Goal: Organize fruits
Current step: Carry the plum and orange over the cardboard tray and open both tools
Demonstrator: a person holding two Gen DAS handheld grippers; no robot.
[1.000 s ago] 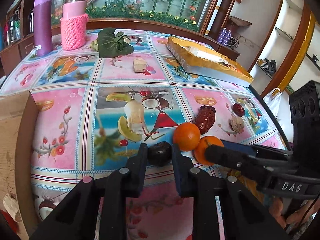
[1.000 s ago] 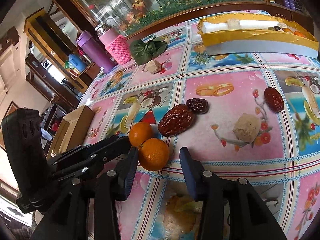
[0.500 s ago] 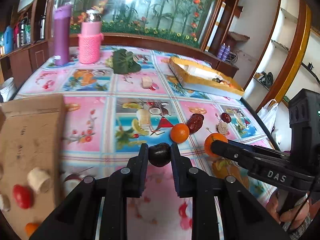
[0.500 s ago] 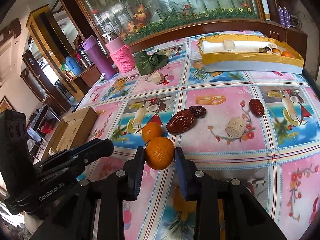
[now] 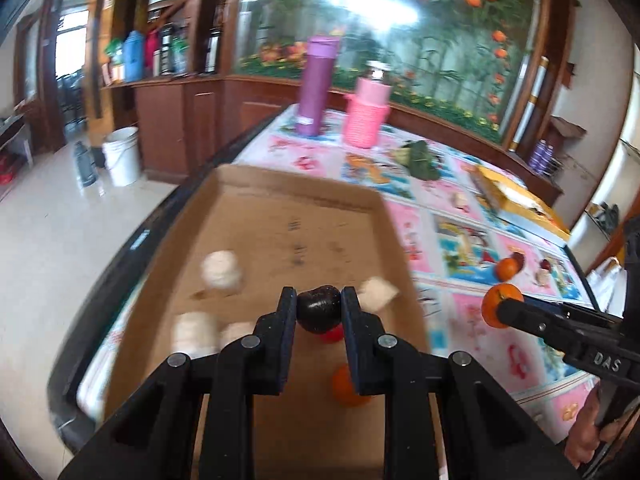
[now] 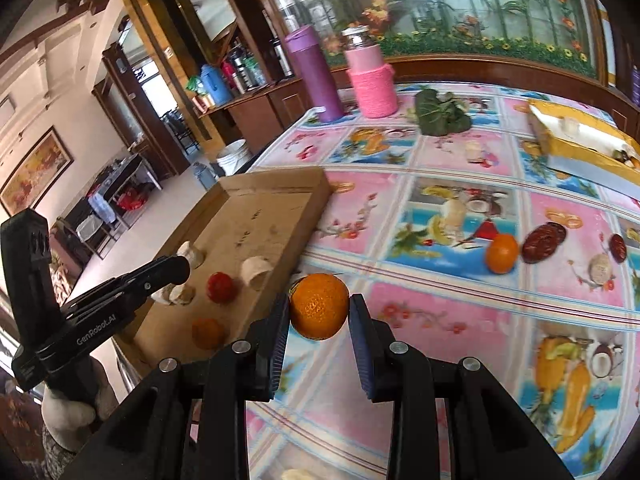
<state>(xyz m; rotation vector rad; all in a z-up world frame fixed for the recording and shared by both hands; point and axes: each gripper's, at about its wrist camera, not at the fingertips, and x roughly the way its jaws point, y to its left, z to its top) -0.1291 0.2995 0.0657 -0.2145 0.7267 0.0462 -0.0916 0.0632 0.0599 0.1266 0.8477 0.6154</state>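
Note:
My left gripper (image 5: 319, 307) is shut on a small dark fruit (image 5: 318, 314) and hangs over the cardboard tray (image 5: 296, 190). In the tray lie several pale pieces (image 5: 220, 270), a red fruit (image 6: 219, 287) and a small orange (image 6: 207, 333). My right gripper (image 6: 319, 314) is shut on an orange (image 6: 319, 305), held in the air just right of the tray's edge; it also shows in the left wrist view as the right gripper (image 5: 498, 310). On the cloth to the right lie another orange (image 6: 501, 253), a big dark date (image 6: 542, 237) and a smaller date (image 6: 618, 248).
A purple flask (image 6: 314, 74) and a pink jar (image 6: 370, 80) stand at the back, with a green leaf bundle (image 6: 440, 114) beside them. A yellow box (image 6: 580, 144) sits at the far right. The table edge (image 5: 160, 224) runs left of the tray, with a white bucket (image 5: 120, 156) on the floor.
Both grippers rose and swung left to the cardboard tray. The right one closed on the orange and lifted it off the cloth. The left kept the dark fruit.

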